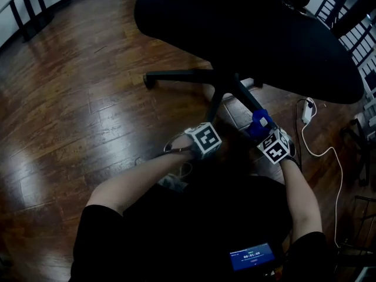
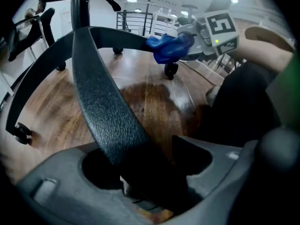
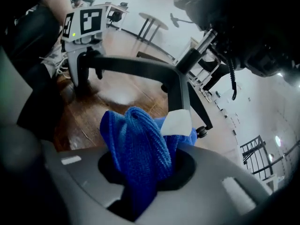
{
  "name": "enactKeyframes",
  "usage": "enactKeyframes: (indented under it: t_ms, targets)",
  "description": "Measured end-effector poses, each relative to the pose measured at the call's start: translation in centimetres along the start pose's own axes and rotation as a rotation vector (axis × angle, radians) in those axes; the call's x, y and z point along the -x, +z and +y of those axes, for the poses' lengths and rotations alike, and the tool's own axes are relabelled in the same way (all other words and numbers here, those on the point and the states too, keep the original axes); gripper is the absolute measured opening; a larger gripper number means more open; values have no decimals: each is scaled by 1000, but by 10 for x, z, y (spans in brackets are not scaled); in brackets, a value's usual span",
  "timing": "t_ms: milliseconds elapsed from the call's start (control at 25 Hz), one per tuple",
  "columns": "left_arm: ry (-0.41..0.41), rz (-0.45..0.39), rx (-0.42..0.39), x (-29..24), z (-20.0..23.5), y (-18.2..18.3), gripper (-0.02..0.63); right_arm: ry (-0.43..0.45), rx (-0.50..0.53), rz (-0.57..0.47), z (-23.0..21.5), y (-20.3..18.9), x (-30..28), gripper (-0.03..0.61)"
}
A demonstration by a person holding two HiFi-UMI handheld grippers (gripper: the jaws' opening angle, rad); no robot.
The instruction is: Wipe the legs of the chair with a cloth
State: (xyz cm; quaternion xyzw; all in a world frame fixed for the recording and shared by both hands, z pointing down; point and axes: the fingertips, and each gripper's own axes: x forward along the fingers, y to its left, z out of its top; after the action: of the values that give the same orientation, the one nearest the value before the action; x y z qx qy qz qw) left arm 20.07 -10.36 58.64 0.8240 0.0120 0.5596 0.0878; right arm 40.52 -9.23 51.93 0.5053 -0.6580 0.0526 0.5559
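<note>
Dark brown wood planks make up the floor (image 1: 70, 98), glossy enough to throw back pale streaks of light. A white wall and a dark slatted frame (image 1: 26, 7) border it at the upper left. A white cable (image 1: 320, 151) loops across the boards on the right from a small white plug (image 1: 306, 111).

A black office chair (image 1: 247, 34) stands over the floor on a spread of black, grainy-skinned legs (image 1: 182, 75) that end in small wheels (image 2: 171, 70).

The left claw (image 2: 150, 158) is spread around one leg (image 2: 103, 102), with a sliver of floor showing between the leg and its right finger. The right claw (image 3: 145, 172) is pinching a blue knitted cloth (image 3: 136, 144) with a white tag (image 3: 178, 123). From the head view the cloth sits on the leg that runs toward the person's right side.

The seat hides the centre post and the far legs from above. Both claws' tips sit out of sight under their marker cubes in the head view. The right gripper view does not show whether the cloth truly touches the leg. A small lit screen (image 1: 251, 256) at the person's chest is too small to read.
</note>
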Motion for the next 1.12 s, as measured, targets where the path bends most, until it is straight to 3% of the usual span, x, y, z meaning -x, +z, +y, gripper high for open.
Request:
enactKeyframes:
  t_ms: [120,200,400,480,560,760,880,960,1120]
  targets:
    - [-27,-85,51,-11,-19,26,326,25,-7,-112,11,28,12,92]
    - [-57,-100,6,-12,-31,32,372,44,28,-166,23,52,18,92]
    - [-43,-103,-265,11,-48,25,379,68,79,-261,39,96,31,92]
    - [-28,-160,-419,21,-51,28,379,96,80,-311,50,109,37,92]
    - [17,-185,-490,30,-35,24,379,140,82,-364,62,120,43,92]
    - [113,-253,-430,63,43,1,379,292,93,-421,120,147,46,92]
    - [192,-274,-391,79,77,-11,380,254,226,-378,140,158,30,94]
    - [200,-276,-373,81,87,-17,380,223,283,-340,135,165,19,93]
    - [165,-272,-390,69,85,-17,411,96,260,-303,75,183,-13,92]
